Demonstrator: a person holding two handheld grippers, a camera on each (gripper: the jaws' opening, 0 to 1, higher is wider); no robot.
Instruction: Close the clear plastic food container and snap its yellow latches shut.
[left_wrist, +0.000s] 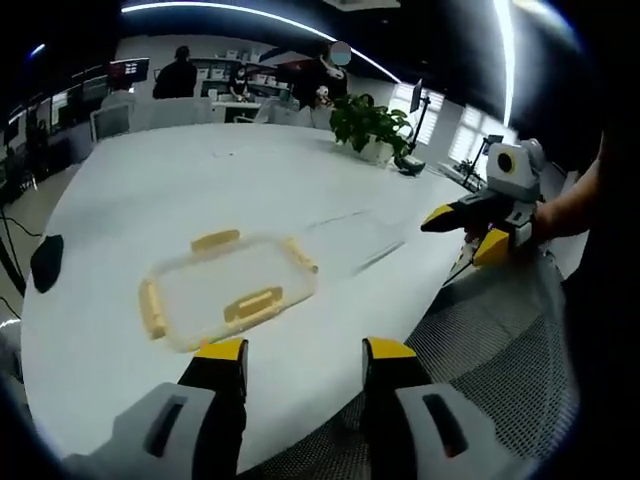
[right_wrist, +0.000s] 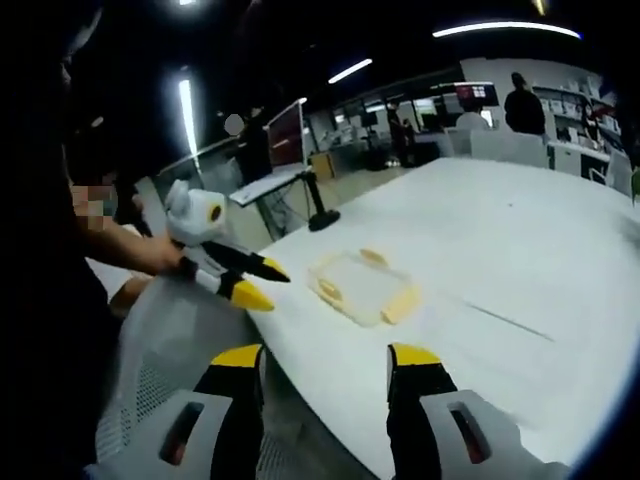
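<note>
Both tools are off the work: the left gripper (left_wrist: 303, 362) hangs at the near edge of the white table (left_wrist: 150, 180) with its jaws apart and nothing between them, and the right gripper (right_wrist: 325, 368) is likewise spread and empty, well short of the target. The clear container (left_wrist: 228, 287) lies flat near the table edge, its yellow latches (left_wrist: 252, 304) folded around the rim. A good approach, I judge, brings both grippers down over opposite sides, squaring the lid before pressing one latch at a time, bracing the far side so the light box does not skid.
</note>
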